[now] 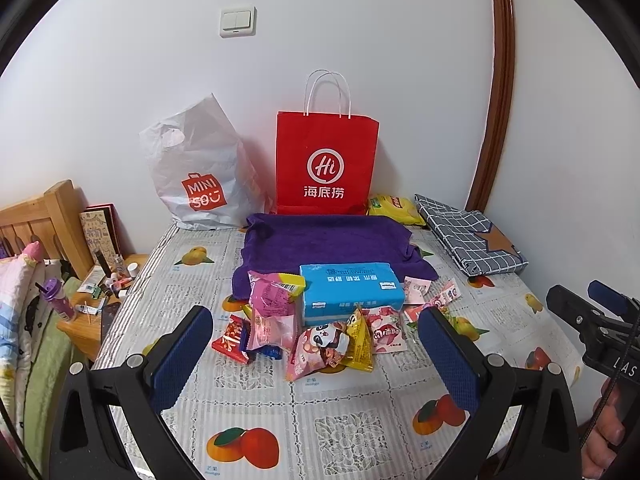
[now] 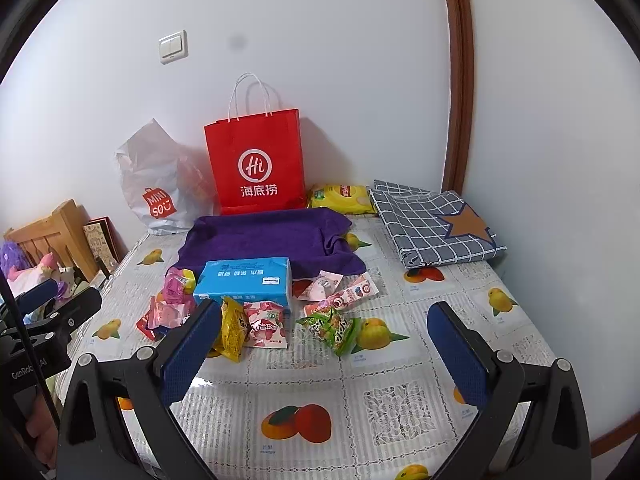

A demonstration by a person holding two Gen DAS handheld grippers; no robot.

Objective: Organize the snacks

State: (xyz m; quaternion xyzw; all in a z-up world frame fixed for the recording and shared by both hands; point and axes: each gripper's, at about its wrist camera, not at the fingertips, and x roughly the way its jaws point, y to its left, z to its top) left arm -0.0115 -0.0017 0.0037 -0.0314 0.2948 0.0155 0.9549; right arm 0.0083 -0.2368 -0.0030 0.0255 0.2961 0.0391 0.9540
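1. Fruit-printed tablecloth (image 1: 320,412) covers a table against a white wall; its squares show mangoes and peaches with tiny captions too small to read for sure.
2. Nearest, the left gripper (image 1: 316,354) and right gripper (image 2: 324,354) hover above the cloth, both spread wide and holding nothing.
3. Just beyond lies the snack pile (image 1: 320,340), straight ahead of the left gripper and ahead-left of the right, so the left looks better lined up.
4. Behind the packets a blue tissue pack (image 1: 350,290) lies flat, long side running left to right, with upside-down Chinese print.
5. Farther back sits a purple towel (image 1: 328,240).
6. At the wall stand a white bag (image 1: 196,168) marked "MINISO" and a red paper bag (image 1: 326,164) marked "Hi 海底捞".
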